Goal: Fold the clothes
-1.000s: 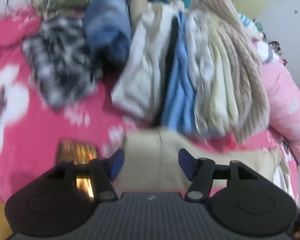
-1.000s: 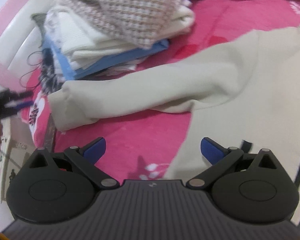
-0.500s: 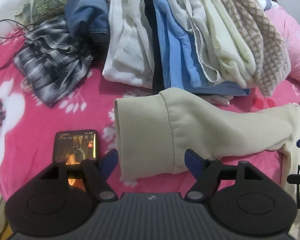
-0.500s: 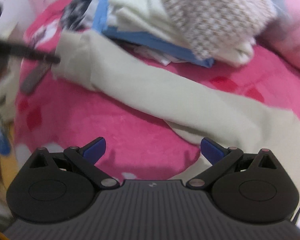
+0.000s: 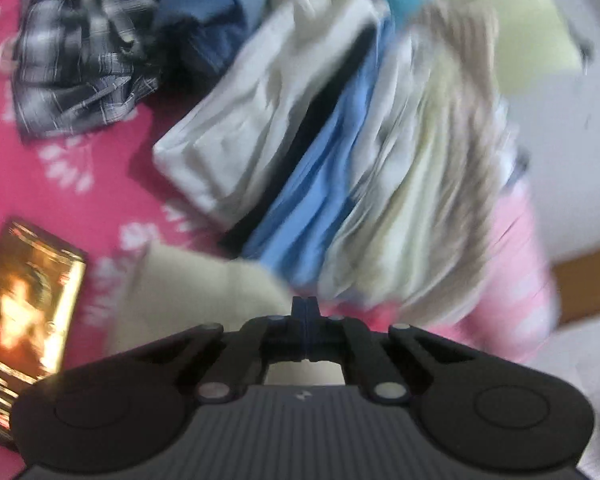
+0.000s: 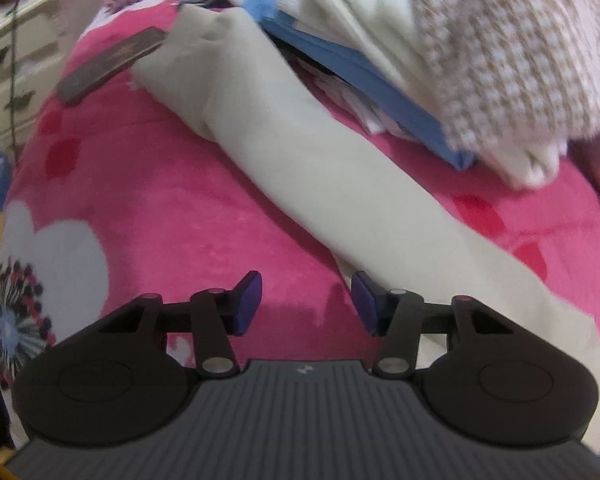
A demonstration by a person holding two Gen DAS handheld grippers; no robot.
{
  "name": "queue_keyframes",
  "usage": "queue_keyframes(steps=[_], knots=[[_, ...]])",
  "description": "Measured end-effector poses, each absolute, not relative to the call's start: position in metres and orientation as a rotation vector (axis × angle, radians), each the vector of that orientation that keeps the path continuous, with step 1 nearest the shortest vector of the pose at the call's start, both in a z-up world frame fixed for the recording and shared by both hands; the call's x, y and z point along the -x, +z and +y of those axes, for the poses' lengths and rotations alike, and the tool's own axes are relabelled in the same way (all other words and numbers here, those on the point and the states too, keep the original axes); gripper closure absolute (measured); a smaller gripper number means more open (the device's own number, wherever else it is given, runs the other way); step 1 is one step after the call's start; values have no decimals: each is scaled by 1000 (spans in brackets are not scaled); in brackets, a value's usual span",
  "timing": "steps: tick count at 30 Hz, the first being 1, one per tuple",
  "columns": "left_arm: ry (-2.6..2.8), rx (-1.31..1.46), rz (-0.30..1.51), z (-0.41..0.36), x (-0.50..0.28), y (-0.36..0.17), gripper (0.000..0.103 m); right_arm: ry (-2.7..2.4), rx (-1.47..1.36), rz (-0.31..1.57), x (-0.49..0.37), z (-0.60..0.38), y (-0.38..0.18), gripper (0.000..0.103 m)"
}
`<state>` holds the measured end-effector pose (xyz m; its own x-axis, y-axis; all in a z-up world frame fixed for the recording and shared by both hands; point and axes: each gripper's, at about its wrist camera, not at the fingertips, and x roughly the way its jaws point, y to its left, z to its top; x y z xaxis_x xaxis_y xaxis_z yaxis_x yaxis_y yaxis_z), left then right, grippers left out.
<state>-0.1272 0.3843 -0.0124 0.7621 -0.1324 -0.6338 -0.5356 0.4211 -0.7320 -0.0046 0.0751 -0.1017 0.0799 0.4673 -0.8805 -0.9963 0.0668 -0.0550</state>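
The cream sleeve is lying stretched across the pink bed, cuff beside the stack. My left gripper is clenching, seemingly on that cuff; the right is hovering released. I'm judging a sleeve fold: carry it inward.

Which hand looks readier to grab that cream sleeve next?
Probably right: the right gripper is open with the sleeve just beside one finger, so it need only shift and close. The left gripper is shut and would have to reopen first.
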Motion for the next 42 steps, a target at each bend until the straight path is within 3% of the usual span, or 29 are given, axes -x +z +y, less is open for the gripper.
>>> queue_keyframes(steps=[3, 4, 8, 10, 16, 25, 34, 40, 42], knots=[[312, 1061, 708, 386, 129, -2, 102, 1332, 885, 777, 11, 76, -102, 54], [319, 1026, 726, 382, 131, -1, 98, 1335, 880, 769, 12, 76, -101, 54], [339, 870, 824, 351, 141, -9, 57, 1330, 794, 767, 12, 78, -89, 54], [340, 787, 877, 334, 147, -15, 51, 1316, 765, 764, 12, 79, -85, 54], [272, 573, 1004, 276, 163, -46, 50, 1216, 591, 858, -7, 85, -88, 55], [355, 236, 948, 258, 134, -73, 46, 955, 358, 983, -95, 139, -142, 74], [442, 218, 915, 276, 127, -84, 38, 972, 290, 949, -91, 102, -105, 73], [473, 165, 902, 287, 117, -89, 37, 924, 416, 1018, -106, 117, -150, 74], [502, 138, 902, 292, 111, -93, 37, 895, 328, 1010, -121, 122, -152, 74]])
